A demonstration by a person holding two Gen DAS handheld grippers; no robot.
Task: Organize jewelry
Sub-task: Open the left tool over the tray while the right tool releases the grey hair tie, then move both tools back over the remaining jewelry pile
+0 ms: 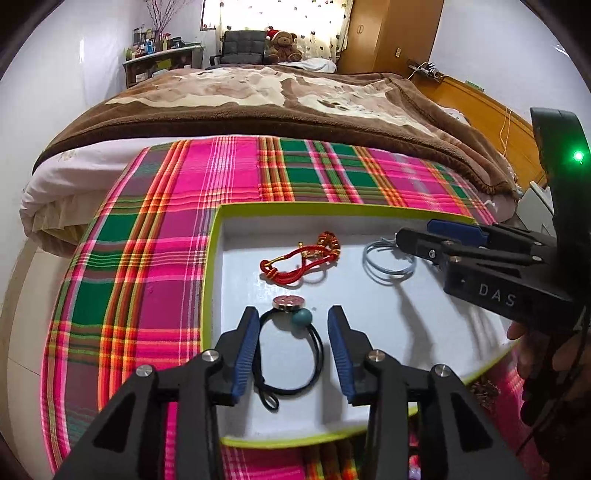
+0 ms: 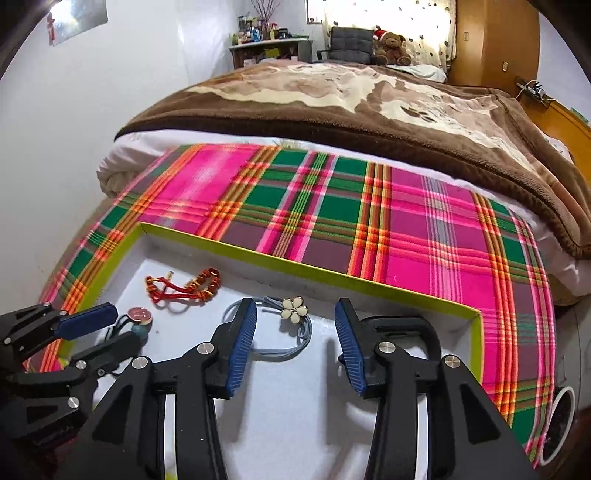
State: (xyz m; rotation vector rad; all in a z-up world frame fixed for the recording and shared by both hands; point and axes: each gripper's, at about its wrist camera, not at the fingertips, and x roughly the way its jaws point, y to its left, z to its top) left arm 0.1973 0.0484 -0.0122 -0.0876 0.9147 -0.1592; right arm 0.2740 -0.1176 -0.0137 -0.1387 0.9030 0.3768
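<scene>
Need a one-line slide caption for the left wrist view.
Open left hand-held gripper straddles black hair tie in green-rimmed tray.

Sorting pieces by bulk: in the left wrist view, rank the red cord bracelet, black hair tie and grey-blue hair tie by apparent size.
1. Black hair tie, though nearest the camera.
2. Red cord bracelet.
3. Grey-blue hair tie, partly hidden by the right gripper, so unsure.

I see a pink, green and orange plaid cloth (image 1: 229, 173) spread over the tabletop. Just behind the cloth stands a bed under a fluffy brown and cream blanket (image 2: 332, 96). At the far end of that bed sits a brown teddy bear in a red Santa hat (image 1: 283, 46), with a dark grey padded chair (image 2: 349, 46) beside it. Left of the chair I make out a dark wooden side table crowded with bottles (image 1: 162, 59). Behind the bear hangs a pale dotted curtain (image 1: 317, 26), next to an orange-brown wooden wardrobe (image 2: 491, 40).
</scene>
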